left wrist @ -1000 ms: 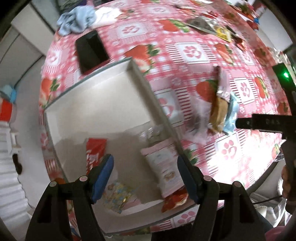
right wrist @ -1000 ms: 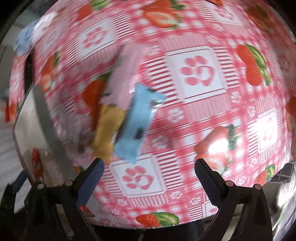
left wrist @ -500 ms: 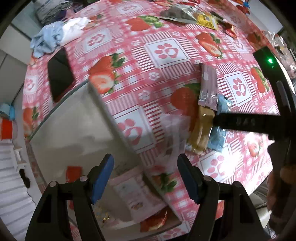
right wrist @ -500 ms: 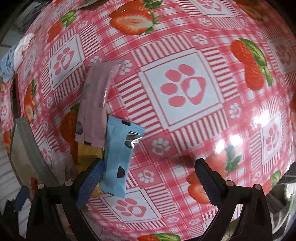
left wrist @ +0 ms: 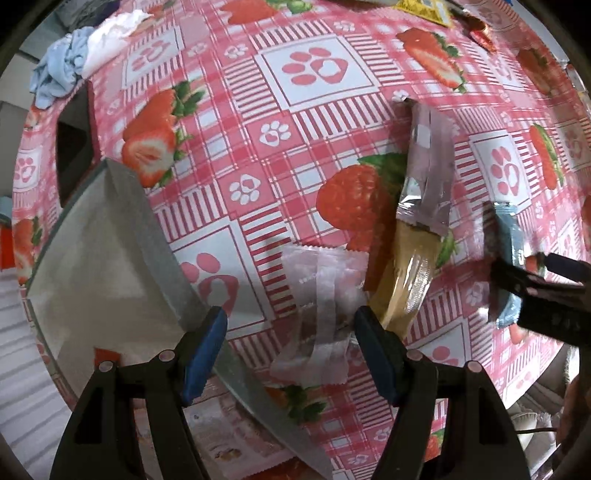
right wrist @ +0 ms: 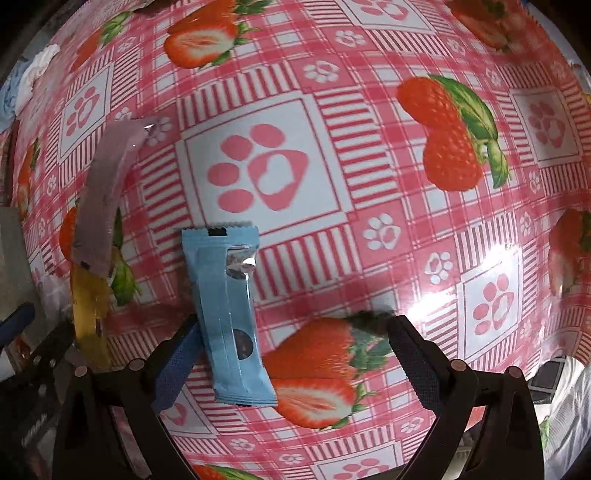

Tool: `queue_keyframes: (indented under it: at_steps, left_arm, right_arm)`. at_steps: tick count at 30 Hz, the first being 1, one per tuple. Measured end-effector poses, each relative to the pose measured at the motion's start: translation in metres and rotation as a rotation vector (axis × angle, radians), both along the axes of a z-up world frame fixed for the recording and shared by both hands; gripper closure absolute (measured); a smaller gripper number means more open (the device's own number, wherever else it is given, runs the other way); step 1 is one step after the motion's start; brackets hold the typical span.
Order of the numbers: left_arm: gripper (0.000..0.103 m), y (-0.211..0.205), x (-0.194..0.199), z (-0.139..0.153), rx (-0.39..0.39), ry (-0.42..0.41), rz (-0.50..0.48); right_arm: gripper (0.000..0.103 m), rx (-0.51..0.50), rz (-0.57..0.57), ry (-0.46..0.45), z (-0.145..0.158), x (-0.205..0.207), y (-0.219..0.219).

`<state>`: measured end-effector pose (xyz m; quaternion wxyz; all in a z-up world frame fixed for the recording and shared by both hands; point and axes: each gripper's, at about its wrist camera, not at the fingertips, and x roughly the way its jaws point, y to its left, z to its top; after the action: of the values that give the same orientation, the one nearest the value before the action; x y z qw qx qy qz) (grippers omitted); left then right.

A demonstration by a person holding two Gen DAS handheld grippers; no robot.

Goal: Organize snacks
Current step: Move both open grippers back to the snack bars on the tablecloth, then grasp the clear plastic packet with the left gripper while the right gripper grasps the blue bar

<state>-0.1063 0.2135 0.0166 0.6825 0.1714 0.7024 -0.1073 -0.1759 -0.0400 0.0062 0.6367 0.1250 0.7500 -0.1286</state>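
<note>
My left gripper [left wrist: 290,339] is open, its jaws astride a clear snack packet [left wrist: 321,314] lying on the tablecloth beside the white box [left wrist: 99,251]. A yellow packet [left wrist: 406,273] and a mauve packet [left wrist: 428,170] lie just right of it. My right gripper [right wrist: 291,343] is open over a light blue packet [right wrist: 229,310], which lies against its left finger [right wrist: 177,362]. The blue packet also shows in the left wrist view [left wrist: 508,266], with the right gripper's dark fingers across it. The mauve packet [right wrist: 105,199] and yellow packet [right wrist: 90,310] show at the left of the right wrist view.
The white box's near wall [left wrist: 236,365] runs under my left finger, with snacks inside at the bottom. A black phone [left wrist: 75,147] and a blue-white cloth [left wrist: 74,62] lie far left. More packets [left wrist: 424,7] lie at the table's far edge.
My left gripper moved right, off the box and over the clear packet. My right gripper closed in on the blue packet, which now lies between its fingers.
</note>
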Motion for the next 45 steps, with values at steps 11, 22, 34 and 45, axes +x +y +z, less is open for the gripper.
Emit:
queue_keyframes:
  at_steps: [11, 22, 34, 45]
  left_arm:
    - [0.027, -0.03, 0.0, -0.017, -0.052, 0.041, 0.023]
    - [0.024, -0.045, 0.0, 0.0, -0.081, -0.001, 0.029]
    - [0.024, -0.025, -0.016, -0.014, -0.053, 0.02, -0.024]
    - [0.024, -0.016, 0.0, -0.01, -0.086, 0.017, 0.039]
  right_arm:
    - [0.001, 0.004, 0.068, -0.002, -0.003, -0.019, 0.013]
    - [0.001, 0.007, 0.045, 0.016, -0.005, -0.043, -0.031]
    - [0.0, -0.002, 0.064, -0.034, 0.0, -0.047, -0.032]
    - [0.0, -0.011, 0.07, -0.056, 0.001, -0.048, -0.03]
